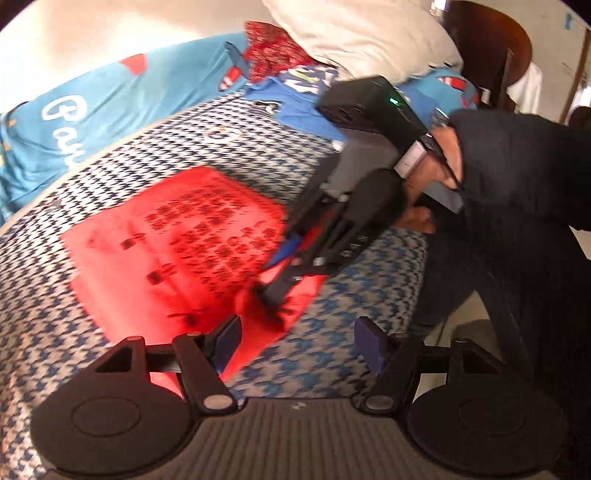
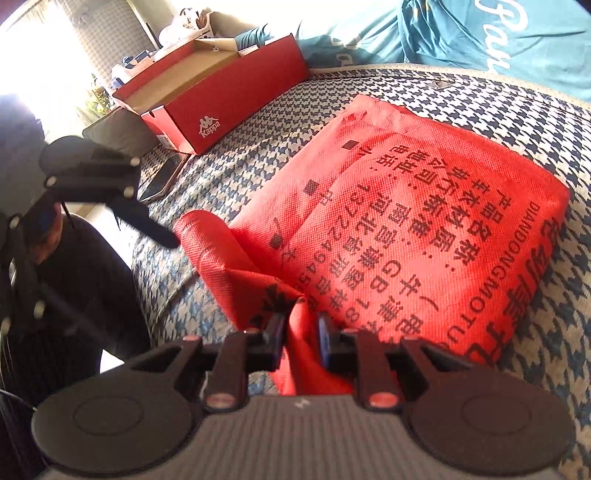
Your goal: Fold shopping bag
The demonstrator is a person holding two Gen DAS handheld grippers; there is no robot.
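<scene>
A bright red shopping bag (image 2: 406,206) with black printed characters fills the centre. Under it lies a bedcover (image 2: 461,96) in navy-and-white houndstooth. At upper left sits a red shoebox (image 2: 236,99) with a white logo; at upper right, teal fabric (image 2: 498,33) with white lettering.

Left gripper (image 1: 297,338) hangs with jaws apart and nothing between them; right gripper (image 2: 301,334), angled steeply down, pinches red fabric between near-closed jaws.

The shopping bag (image 1: 177,236) print smears with motion blur in the left wrist view (perhaps unreadable); its near corner hides behind the right gripper (image 1: 275,295).
</scene>
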